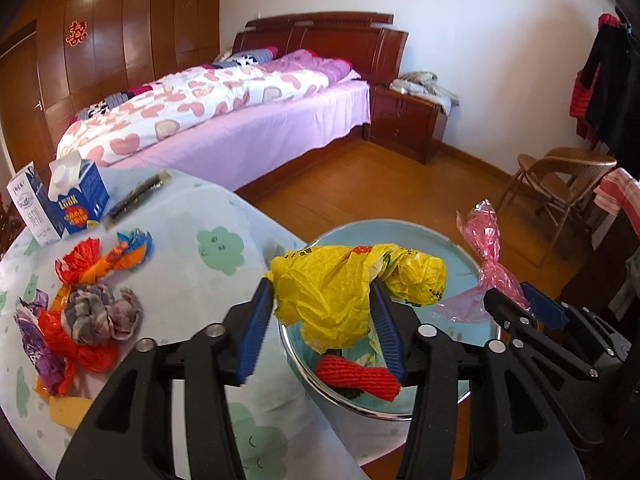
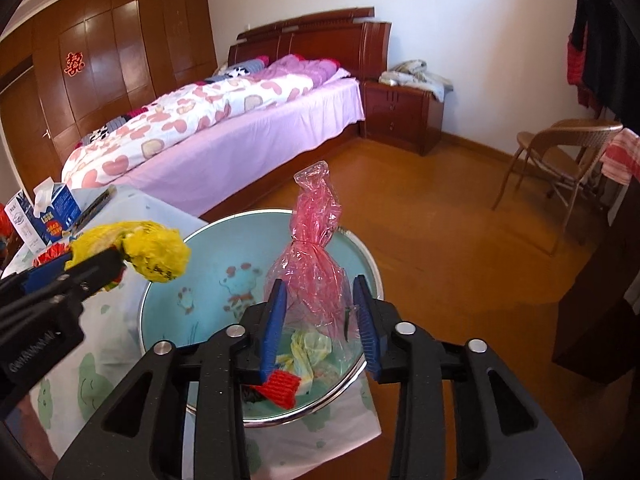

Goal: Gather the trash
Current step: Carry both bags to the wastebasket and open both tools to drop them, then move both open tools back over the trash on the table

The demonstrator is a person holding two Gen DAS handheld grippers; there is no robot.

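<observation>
A round light-blue basin (image 1: 460,252) with a metal rim stands at the table's edge; it also shows in the right wrist view (image 2: 224,252). In it lie a red knitted piece (image 1: 356,376) and crumpled pale paper (image 2: 310,350). My left gripper (image 1: 320,320) is shut on a crumpled yellow plastic bag (image 1: 340,288) above the basin. My right gripper (image 2: 320,328) is shut on a pink transparent plastic bag (image 2: 316,248) above the basin; it also shows in the left wrist view (image 1: 484,240).
On the cloud-print tablecloth (image 1: 208,248) lie orange, red and purple wrappers (image 1: 88,268), a grey crumpled cloth (image 1: 100,312), two cartons (image 1: 76,200) and a dark stick pack (image 1: 140,194). A bed (image 1: 240,120), nightstand (image 1: 408,120) and wicker chair (image 1: 560,184) stand beyond.
</observation>
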